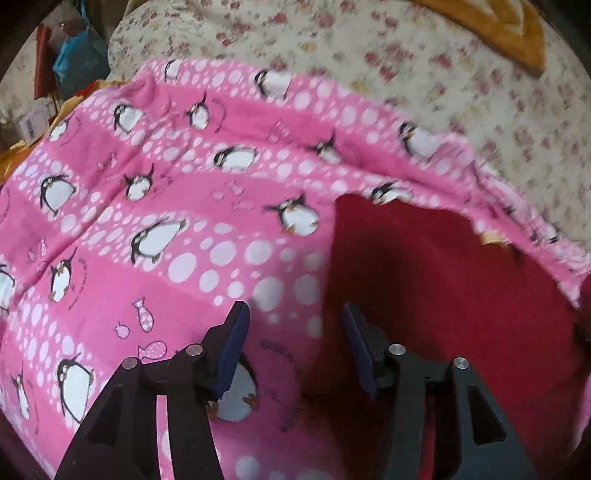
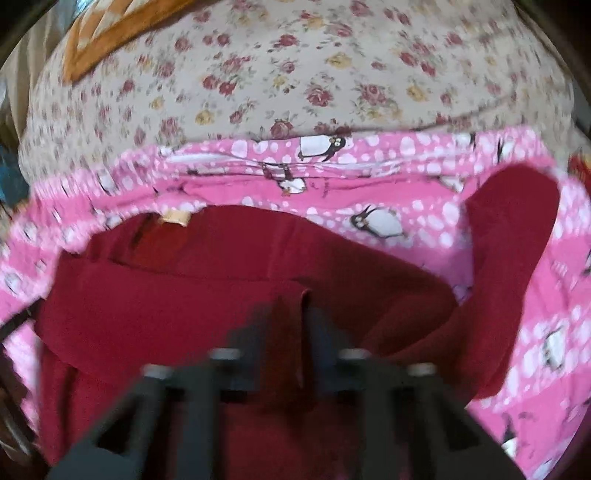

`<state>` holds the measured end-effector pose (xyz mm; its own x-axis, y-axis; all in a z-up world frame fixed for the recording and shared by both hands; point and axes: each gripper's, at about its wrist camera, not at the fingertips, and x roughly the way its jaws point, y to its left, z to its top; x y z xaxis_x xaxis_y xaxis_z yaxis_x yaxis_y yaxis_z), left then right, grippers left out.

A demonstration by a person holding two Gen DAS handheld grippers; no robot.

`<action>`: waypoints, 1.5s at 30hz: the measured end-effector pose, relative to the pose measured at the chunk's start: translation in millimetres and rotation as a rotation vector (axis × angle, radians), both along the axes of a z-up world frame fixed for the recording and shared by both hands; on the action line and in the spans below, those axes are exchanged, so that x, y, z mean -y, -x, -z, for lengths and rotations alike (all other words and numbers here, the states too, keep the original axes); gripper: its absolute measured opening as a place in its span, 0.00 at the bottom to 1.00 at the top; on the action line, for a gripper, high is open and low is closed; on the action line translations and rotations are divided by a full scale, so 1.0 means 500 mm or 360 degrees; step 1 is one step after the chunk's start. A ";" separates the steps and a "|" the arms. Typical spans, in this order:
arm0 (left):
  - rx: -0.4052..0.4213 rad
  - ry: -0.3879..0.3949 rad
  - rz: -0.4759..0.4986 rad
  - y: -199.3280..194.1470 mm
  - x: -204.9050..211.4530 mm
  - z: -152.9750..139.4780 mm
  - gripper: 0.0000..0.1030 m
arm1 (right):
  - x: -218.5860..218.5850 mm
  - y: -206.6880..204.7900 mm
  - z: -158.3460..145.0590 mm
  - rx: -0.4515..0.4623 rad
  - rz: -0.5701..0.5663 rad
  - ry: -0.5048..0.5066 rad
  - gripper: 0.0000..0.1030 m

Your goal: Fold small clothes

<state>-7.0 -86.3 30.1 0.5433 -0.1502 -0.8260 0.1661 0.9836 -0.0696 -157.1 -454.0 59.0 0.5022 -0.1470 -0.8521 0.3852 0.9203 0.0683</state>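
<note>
Floral cotton bedding (image 2: 295, 74), cream with small red and yellow roses, covers the bed that serves as the work surface, and an orange patterned cloth (image 1: 509, 33) lies at its far edge. Spread over the bedding is a pink fleece blanket printed with penguins and white dots (image 1: 155, 206), and on that lies the dark red knit garment (image 2: 177, 306), the piece being folded.

In the left wrist view the left gripper (image 1: 291, 314) hovers over the border between blanket and garment with its jaws standing well apart and nothing between them. In the right wrist view the right gripper (image 2: 291, 321) appears clamped on a fold or hem of the red garment, a narrow strip of fabric rising between its fingers (the picture is badly smeared, so the exact bite is hard to judge). A long red part (image 2: 513, 236), probably a sleeve, curls off to the right across the pink.

The main risk, as I judge it, is the loose sleeve: if the right gripper carries its edge across, the sleeve may drag and bunch under the fold. The grip looks shallow, so the knit could slip free midway. The left gripper, closing where it hangs, might catch the blanket together with the garment and lift both. A soft bed also gives little support for a crisp crease.
</note>
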 end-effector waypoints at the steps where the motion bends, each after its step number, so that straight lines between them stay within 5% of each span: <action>1: -0.0007 0.0040 -0.0008 0.000 -0.007 0.006 0.32 | 0.005 0.000 0.006 -0.0005 0.0008 0.0001 0.04; 4: 0.0003 0.0034 -0.0005 0.001 -0.006 0.003 0.32 | 0.019 0.001 0.037 -0.0022 0.0049 -0.0030 0.04; 11: 0.0063 0.0076 -0.0011 0.034 -0.014 -0.027 0.32 | 0.040 0.057 -0.012 0.0120 0.0121 -0.0195 0.11; 18: 0.0197 0.0148 0.0022 0.075 -0.014 -0.072 0.32 | 0.151 0.149 -0.048 0.0261 0.0298 -0.0330 0.14; 23: 0.0207 0.0124 0.0066 0.077 0.001 -0.071 0.32 | 0.224 0.188 -0.058 0.0306 0.0446 -0.0375 0.25; 30: 0.0203 0.0121 0.0102 0.082 0.013 -0.065 0.32 | 0.300 0.143 -0.082 0.0243 0.0550 -0.0152 0.46; 36: 0.0204 0.0108 0.0105 0.077 0.016 -0.059 0.32 | 0.370 0.068 -0.048 0.0123 0.0604 -0.0152 0.46; 45: 0.0178 0.0133 0.0099 0.071 0.015 -0.054 0.32 | 0.465 0.141 -0.025 0.0212 0.0869 -0.0046 0.46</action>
